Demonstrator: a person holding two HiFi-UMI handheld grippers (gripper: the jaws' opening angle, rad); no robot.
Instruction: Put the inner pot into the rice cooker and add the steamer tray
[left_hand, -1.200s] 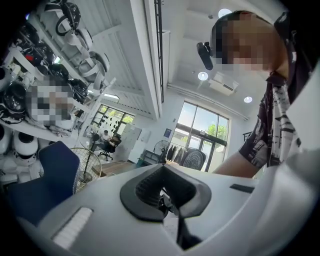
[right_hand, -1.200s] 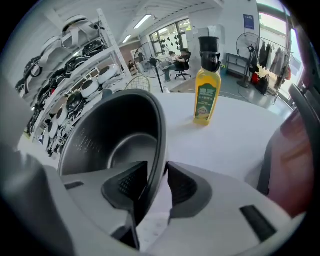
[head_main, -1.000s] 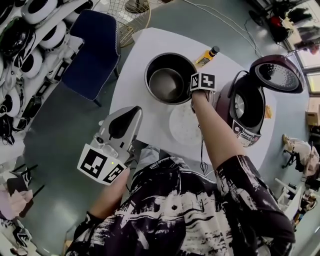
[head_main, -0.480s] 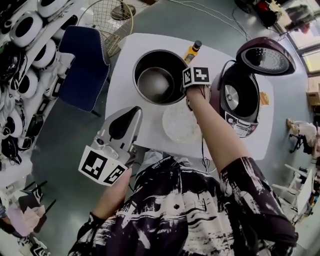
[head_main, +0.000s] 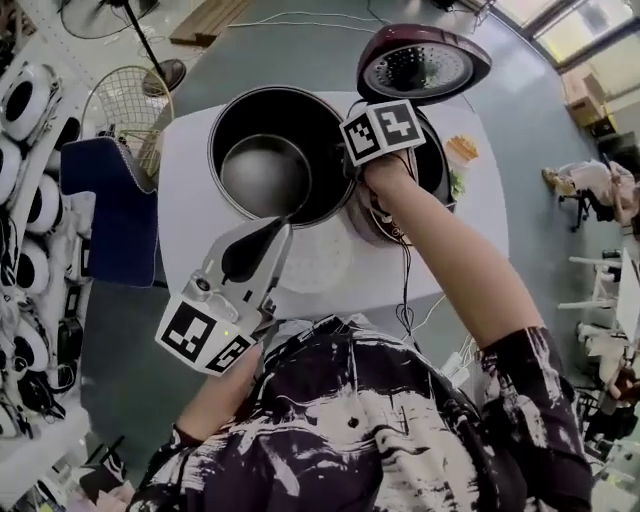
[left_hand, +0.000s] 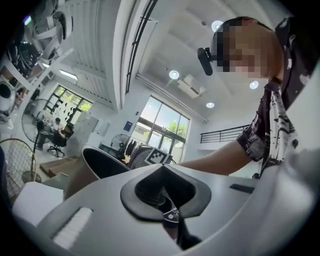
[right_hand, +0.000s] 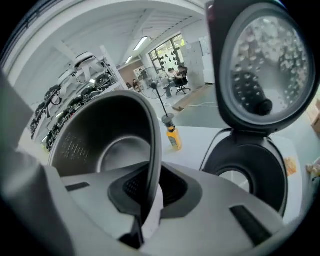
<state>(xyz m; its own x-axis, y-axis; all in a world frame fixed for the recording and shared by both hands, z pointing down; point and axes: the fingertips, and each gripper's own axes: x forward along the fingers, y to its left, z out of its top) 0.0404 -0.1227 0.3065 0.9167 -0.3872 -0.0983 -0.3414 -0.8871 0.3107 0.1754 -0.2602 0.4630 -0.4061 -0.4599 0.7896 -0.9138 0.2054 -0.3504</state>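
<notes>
The right hand-held gripper (right_hand: 145, 200) pinches the inner pot (head_main: 265, 165) by its rim beside the rice cooker (right_hand: 250, 160); lower left, the left hand-held gripper (head_main: 272, 240) is pressed together.

head: steeply down | gripper views: close, along jaws | shared: inner pot (head_main: 250, 120)

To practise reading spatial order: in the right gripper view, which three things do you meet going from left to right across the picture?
inner pot → yellow bottle → rice cooker
</notes>
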